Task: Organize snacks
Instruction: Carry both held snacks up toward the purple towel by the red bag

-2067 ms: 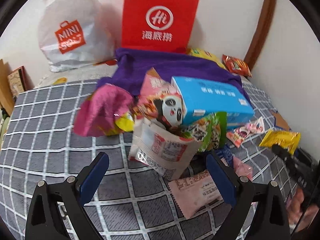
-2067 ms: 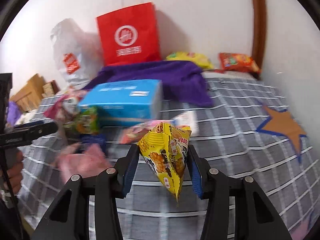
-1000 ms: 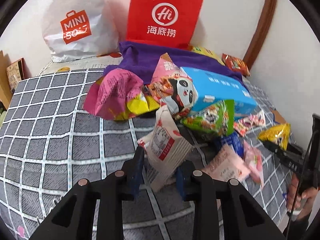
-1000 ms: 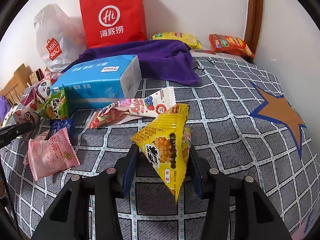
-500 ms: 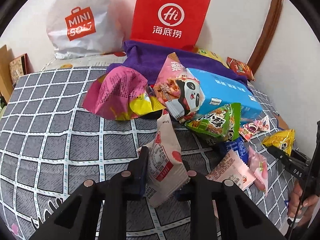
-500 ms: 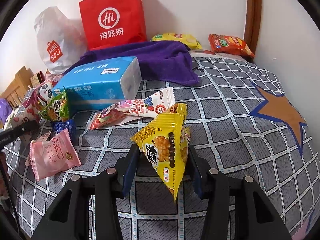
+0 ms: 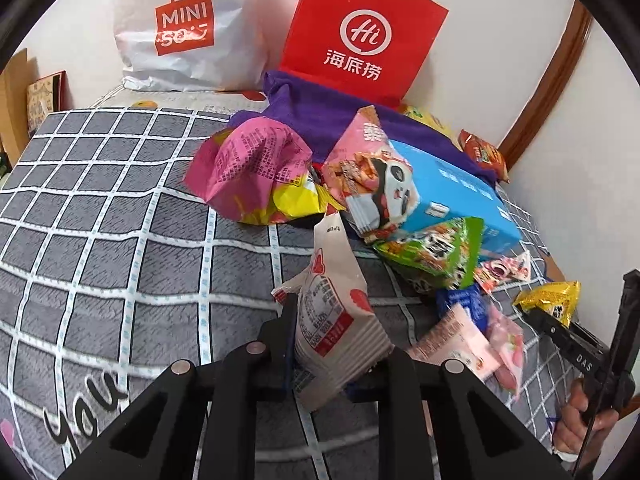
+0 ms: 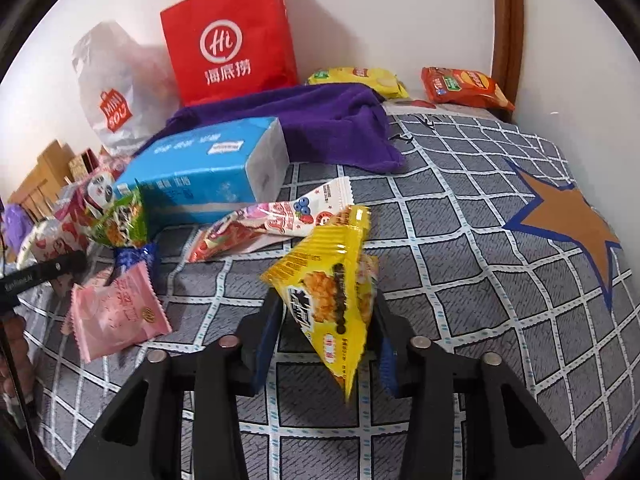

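My left gripper (image 7: 334, 344) is shut on a white snack packet with red hearts (image 7: 336, 312) and holds it above the grey checked bedspread (image 7: 120, 248). My right gripper (image 8: 328, 320) is shut on a yellow snack bag (image 8: 332, 280), also lifted; this bag shows at the right of the left wrist view (image 7: 554, 300). A heap of snacks lies beside a blue tissue box (image 8: 208, 168): a magenta bag (image 7: 252, 168), a panda packet (image 7: 376, 184), a green packet (image 7: 436, 248), pink packets (image 8: 116, 312) and a long berry packet (image 8: 276, 220).
A red paper bag (image 8: 232, 40) and a white Miniso bag (image 7: 184, 28) stand against the back wall. A purple towel (image 8: 320, 120) lies in front of them. Yellow (image 8: 360, 76) and orange (image 8: 464, 86) chip bags lie at the back right. The wall runs along the right.
My left gripper went from open around the white packet to shut on it and lifted it up. The right gripper kept hold of the yellow bag and stayed almost still.
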